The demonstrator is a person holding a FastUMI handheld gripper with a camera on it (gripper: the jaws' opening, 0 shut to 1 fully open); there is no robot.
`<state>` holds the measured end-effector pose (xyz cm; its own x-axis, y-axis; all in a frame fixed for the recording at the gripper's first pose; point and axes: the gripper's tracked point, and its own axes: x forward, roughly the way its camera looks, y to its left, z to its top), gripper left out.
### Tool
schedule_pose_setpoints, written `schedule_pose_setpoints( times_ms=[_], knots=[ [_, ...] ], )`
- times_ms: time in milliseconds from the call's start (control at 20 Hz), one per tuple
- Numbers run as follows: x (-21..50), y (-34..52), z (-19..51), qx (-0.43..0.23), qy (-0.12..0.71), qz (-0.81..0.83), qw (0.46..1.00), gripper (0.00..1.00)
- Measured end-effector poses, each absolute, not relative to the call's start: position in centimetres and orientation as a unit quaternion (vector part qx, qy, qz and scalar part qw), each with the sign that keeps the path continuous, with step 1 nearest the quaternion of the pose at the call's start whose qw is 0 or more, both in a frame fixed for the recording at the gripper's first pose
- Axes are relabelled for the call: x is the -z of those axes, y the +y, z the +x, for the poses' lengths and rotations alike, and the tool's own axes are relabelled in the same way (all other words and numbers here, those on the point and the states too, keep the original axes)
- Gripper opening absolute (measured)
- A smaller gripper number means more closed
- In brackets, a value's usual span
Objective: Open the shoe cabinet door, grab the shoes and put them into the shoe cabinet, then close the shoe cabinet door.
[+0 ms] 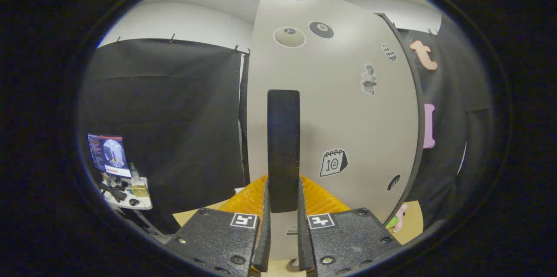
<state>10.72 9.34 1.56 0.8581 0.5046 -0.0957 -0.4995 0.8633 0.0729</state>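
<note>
The gripper (283, 207) had its two fingers drawn in close on either side of the tall black bar handle (283, 146) of the pale grey shoe cabinet door (339, 107), both inner pads pressed against the handle's lower end. That pinch low on the bar looked meant to give a firm hold for swinging the panel, though I could not tell from this moment alone whether the door was being pulled open or pushed shut.

The door stood straight ahead of the fingers and very near, its face dotted with stickers, among them a small calendar sticker (333, 163) just beside the handle. Its dark edge curved away on one side, which suggested the panel was at an angle to the cabinet body, but the cabinet's inside was hidden.

Just beyond the fingers, low against the door, an orange ridged plastic piece (320, 198) showed on both sides of the handle; what it belonged to was unclear. No shoes could be made out.

The gripper pointed level and squarely at the door, fingers side by side and upright. Well off to one side, a small white bench (130, 202) carried a monitor (109, 154) and clutter.
</note>
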Motion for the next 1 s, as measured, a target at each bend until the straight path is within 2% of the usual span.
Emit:
schedule_pose_setpoints(
  times_ms=[300, 750, 1000],
  knots=[
    [-1.9, 6.6, 8.7, -0.253, 0.034, 0.029, 0.967, 0.29],
    [-2.3, 2.4, 6.9, -0.200, 0.017, 0.032, 0.979, 0.28],
    [-3.2, -1.3, 8.2, -0.108, -0.018, -0.030, 0.993, 0.24]
  ],
)
